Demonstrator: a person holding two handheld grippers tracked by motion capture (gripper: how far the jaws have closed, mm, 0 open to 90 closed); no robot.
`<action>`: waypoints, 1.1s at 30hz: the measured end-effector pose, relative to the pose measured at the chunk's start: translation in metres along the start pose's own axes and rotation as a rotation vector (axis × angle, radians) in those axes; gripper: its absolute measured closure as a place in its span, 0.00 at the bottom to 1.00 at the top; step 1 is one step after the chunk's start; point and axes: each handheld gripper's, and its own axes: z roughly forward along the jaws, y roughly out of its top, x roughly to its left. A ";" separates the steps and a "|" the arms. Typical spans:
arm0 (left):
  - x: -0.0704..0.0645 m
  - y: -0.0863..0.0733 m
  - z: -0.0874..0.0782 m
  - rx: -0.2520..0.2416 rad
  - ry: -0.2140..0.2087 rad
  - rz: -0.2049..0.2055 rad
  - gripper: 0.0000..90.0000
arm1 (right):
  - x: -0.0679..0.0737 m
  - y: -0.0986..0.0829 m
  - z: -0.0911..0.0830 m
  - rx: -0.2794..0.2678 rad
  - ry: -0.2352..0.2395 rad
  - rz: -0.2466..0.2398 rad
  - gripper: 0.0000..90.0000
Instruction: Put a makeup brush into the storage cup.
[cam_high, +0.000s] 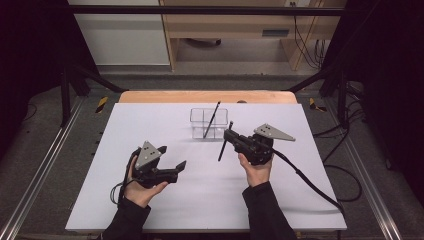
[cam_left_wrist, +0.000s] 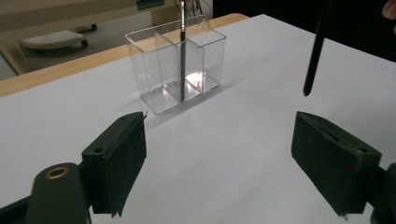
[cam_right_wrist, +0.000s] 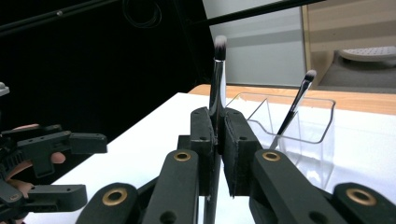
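- Brushes are what this scene turns on: one stands in a clear box (cam_high: 208, 123) with compartments, the other is held above the white counter (cam_high: 150, 200).
- The right hand-held gripper (cam_high: 231, 136) has its jaws closed tight on a makeup brush (cam_right_wrist: 216, 88), gripping the handle about midway. In the right gripper view the bristle tip points up and the handle hangs below the jaws.
- Held upright like that, the brush is likely lined up to go handle-first into the box — a judgement from its pose and how near the box is.
- In the high view this brush hangs just in front of the box and slightly to its right, clear of the counter.
- The box sits toward the far middle of the counter. A thinner brush (cam_high: 212, 119) leans inside it, handle down, tip past the rim; which compartment it occupies I cannot tell for sure.
- The left hand-held gripper (cam_high: 172, 159) has its jaws spread wide, holding nothing. It hovers over the near left of the counter, well apart from the box — seemingly standing by.
- In the left gripper view its open jaws face the box, so it could steady the box if needed.
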 end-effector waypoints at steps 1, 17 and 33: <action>0.002 -0.001 -0.001 0.002 0.005 -0.007 0.18 | 0.000 0.001 0.000 0.003 -0.003 -0.003 0.93; 0.026 -0.020 -0.008 0.027 0.058 -0.043 0.15 | -0.008 0.017 0.017 0.004 -0.047 -0.054 0.93; 0.039 -0.025 -0.020 0.023 0.062 -0.039 0.11 | -0.012 0.036 0.045 0.003 -0.074 -0.088 0.93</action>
